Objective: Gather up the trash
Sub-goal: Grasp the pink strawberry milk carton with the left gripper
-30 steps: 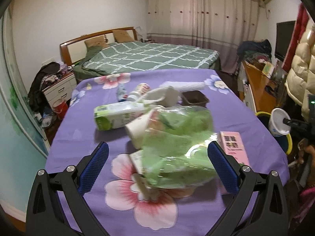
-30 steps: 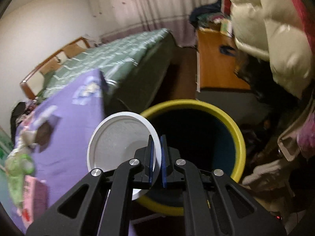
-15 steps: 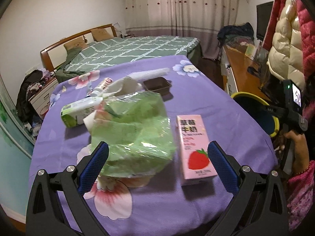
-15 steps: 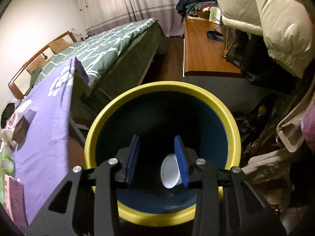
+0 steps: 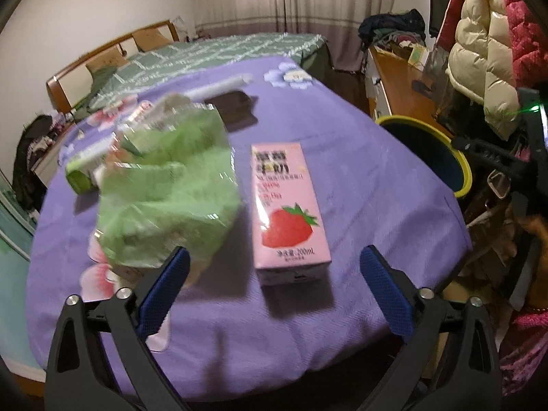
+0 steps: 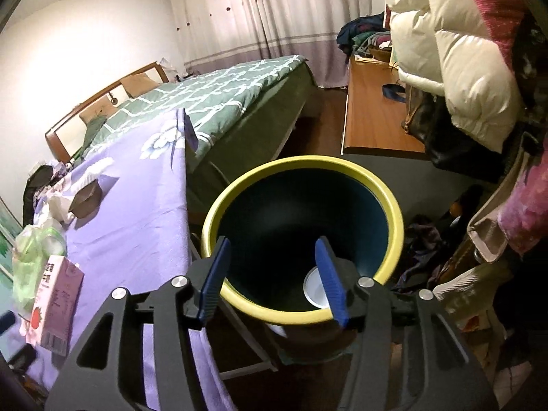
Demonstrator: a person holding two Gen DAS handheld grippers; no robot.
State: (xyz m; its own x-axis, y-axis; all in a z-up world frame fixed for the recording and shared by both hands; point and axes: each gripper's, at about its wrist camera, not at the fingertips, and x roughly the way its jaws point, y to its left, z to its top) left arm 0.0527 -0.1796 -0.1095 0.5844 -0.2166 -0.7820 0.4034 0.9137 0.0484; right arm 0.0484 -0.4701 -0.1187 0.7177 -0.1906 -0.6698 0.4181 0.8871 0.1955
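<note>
Spread left tongs (image 5: 274, 267) facing strawberry carton (image 5: 286, 205)

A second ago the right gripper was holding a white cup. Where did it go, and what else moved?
The right gripper opened and let go of the white cup, which now lies at the bottom of the yellow-rimmed bin. The left gripper, open all along, swung from the green plastic bag toward the pink strawberry milk carton. The trash on the purple tablecloth stayed put.

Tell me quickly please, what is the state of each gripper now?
Left gripper: open, holding nothing, with the pink strawberry milk carton lying between its fingers.
Right gripper: open, holding nothing, above the yellow-rimmed bin.
</note>
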